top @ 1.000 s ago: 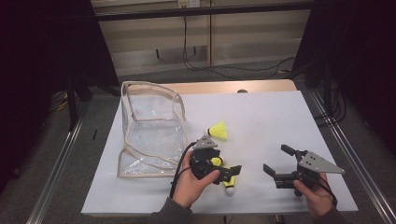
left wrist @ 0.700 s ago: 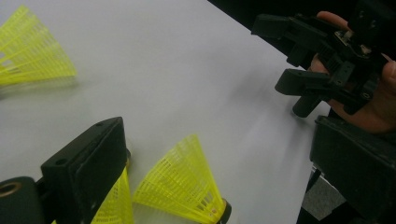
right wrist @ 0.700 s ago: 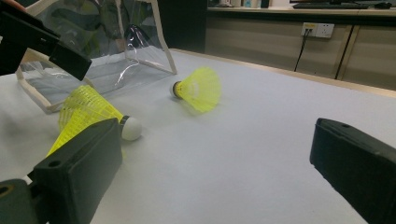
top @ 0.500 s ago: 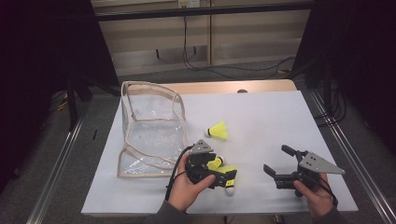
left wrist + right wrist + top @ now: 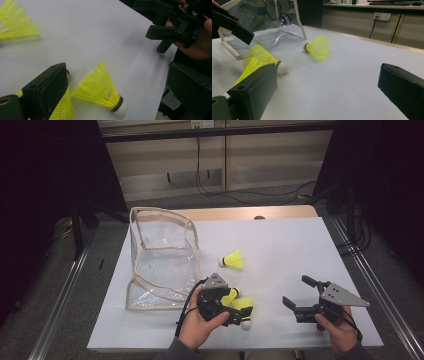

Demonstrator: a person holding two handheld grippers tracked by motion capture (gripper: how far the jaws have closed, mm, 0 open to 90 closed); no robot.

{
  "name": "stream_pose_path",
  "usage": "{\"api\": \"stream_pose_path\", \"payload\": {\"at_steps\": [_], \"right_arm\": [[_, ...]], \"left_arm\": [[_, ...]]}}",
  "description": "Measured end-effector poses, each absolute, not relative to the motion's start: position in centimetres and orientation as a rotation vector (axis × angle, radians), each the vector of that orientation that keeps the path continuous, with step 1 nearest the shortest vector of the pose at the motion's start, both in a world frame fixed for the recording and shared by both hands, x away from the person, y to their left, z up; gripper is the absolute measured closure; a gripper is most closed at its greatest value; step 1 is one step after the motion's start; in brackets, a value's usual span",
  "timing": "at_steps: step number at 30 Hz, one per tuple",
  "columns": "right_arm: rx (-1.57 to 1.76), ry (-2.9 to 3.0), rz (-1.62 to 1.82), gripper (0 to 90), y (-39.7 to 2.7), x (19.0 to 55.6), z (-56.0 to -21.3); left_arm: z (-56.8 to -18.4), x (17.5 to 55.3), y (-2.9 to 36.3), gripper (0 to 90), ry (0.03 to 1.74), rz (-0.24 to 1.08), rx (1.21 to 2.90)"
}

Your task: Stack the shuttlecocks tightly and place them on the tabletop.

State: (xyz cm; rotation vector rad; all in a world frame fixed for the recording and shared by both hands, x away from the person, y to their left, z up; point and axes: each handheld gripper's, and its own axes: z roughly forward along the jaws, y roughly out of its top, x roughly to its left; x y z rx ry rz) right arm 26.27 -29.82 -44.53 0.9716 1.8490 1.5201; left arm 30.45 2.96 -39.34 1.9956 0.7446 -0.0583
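While the table lies under the high camera, these lines hold:

Left gripper: the left gripper [image 5: 240, 312] sits low over the front of the white table [image 5: 280, 245], held in the person's left hand [image 5: 197, 325]; its jaws are spread wide, with nothing clamped between them.
Nearest shuttlecock: a yellow shuttlecock [image 5: 100, 88] lies on its side between the left jaws in the left gripper view, white cork [image 5: 120, 110] toward the table's front edge, touching neither jaw as far as can be seen.
2nd shuttlecock: another yellow shuttlecock [image 5: 61, 107] lies against the left-hand jaw in that view, partly hidden behind it; whether it touches the 1st cannot be told.
3rd shuttlecock: a yellow shuttlecock [image 5: 233, 260] lies alone farther back on the table, near the bag and apart from both grippers.
Right gripper: the right gripper [image 5: 299, 295] is in the person's right hand [image 5: 335, 330] at the front right, jaws wide apart and holding nothing, pointing toward the left gripper and well apart from it.
Bag: a clear bag with beige trim [image 5: 160, 260] stands open on the table's left part, just behind the left gripper.
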Motion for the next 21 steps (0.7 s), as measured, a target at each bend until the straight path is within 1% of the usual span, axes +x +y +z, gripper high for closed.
{"api": "stream_pose_path", "payload": {"at_steps": [21], "right_arm": [[0.974,1.839,1.501,1.7,-30.09,25.66,-44.35]], "left_arm": [[-39.62,29.88,3.8,5.1,0.699,-0.072,2.006]]}}
